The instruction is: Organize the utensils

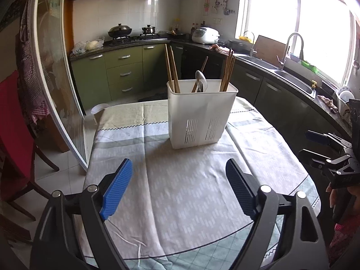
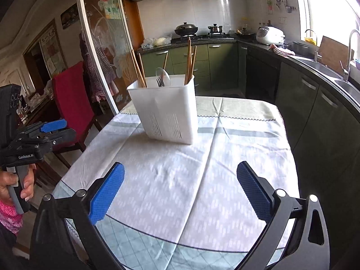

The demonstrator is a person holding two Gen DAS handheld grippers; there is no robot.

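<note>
While both hand-held grippers (image 1: 177, 180) (image 2: 180, 184) gape empty, only right view shows red chair (image 2: 72, 94).

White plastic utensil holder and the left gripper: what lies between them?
Only bare patterned tablecloth between holder and left gripper, per the left wrist view.

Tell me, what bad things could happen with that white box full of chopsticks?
1. The white utensil holder stands tall with long chopsticks sticking far above its rim; a bump from the open left gripper or right gripper might tip it.
2. The tablecloth is loose and wrinkled; snagging it could drag the holder.
</note>
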